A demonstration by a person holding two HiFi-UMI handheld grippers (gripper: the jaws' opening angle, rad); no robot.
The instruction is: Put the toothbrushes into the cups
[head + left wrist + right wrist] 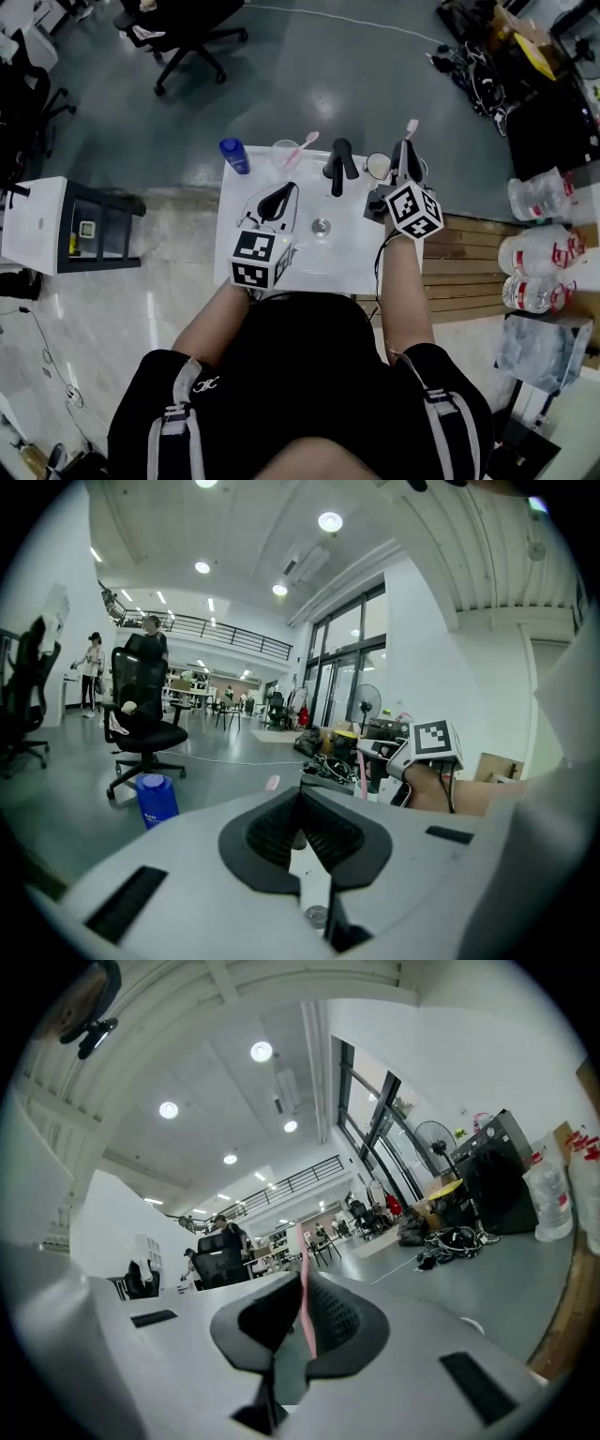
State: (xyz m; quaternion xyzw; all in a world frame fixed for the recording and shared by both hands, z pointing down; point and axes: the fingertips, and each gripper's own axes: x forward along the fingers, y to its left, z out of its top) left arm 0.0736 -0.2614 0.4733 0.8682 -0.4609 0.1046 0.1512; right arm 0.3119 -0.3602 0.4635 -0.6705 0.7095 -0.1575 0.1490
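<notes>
On the white sink top a clear cup holds a pink toothbrush. A second cup stands right of the black faucet. Just right of that cup, my right gripper is shut on another pink toothbrush, whose handle runs up between the pads. My left gripper hovers over the basin in front of the clear cup, jaws together with nothing between them. The left gripper view shows the cupped brush head.
A blue bottle stands at the sink top's back left corner. The drain lies mid-basin. Water bottles and wooden slats are to the right, a white cabinet to the left, an office chair beyond.
</notes>
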